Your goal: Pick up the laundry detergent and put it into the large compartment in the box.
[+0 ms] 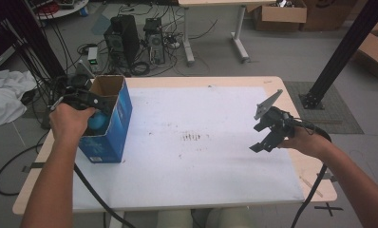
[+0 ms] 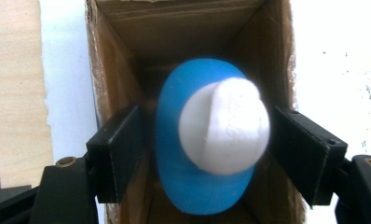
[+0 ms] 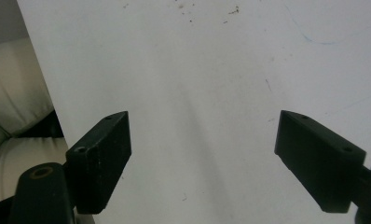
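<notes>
Between the jaws of our left gripper (image 2: pixel 207 140) sits a blue-and-white rounded object (image 2: pixel 211 140), hanging at the mouth of the open blue cardboard box (image 1: pixel 108 121). Its blue part looks to meet the left jaw; a sliver of gap shows at the right jaw, so we count the grip as released. From the high view, we see our left hand (image 1: pixel 70 123) over the box at the table's (image 1: pixel 225 80) left edge. Our right gripper (image 1: pixel 268 128) hovers well apart over the white sheet (image 3: pixel 211 70), jaws spread wide with nothing between them.
</notes>
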Tool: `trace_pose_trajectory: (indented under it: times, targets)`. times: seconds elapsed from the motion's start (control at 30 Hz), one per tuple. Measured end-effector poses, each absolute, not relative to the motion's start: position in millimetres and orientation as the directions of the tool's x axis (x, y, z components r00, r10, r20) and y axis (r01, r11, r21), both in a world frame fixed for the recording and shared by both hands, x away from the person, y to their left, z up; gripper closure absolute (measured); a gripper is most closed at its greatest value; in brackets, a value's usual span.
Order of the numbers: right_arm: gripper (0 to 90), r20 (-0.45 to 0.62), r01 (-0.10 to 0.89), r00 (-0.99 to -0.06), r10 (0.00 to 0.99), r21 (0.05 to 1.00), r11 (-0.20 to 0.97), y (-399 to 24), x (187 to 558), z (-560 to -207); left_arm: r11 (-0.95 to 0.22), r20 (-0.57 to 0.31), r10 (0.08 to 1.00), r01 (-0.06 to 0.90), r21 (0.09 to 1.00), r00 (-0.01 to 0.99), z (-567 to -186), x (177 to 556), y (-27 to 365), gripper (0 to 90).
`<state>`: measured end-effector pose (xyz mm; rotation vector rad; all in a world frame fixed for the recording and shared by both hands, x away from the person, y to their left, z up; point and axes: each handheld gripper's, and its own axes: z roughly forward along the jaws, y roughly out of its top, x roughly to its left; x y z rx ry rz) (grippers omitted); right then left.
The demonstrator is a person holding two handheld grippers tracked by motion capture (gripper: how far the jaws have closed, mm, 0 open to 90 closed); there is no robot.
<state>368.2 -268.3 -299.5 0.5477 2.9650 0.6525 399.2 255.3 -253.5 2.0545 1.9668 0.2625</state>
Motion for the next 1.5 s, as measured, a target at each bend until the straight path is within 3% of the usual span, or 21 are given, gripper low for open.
trace_pose_trajectory:
  times: [0.57, 1.5]
  targets:
    - [18.3, 0.016, 0.329, -0.935, 0.356, 0.422, 0.845, -272, 364, -296, -0.114, 0.006, 0.993, 0.921, 0.373, 0.12, -225, 395, 236, 21.1]
    - [18.3, 0.013, 0.33, -0.933, 0.359, 0.43, 0.841, -274, 360, -293, -0.432, 0.088, 0.894, 0.793, 0.43, 0.44, -187, 390, 147, 17.5]
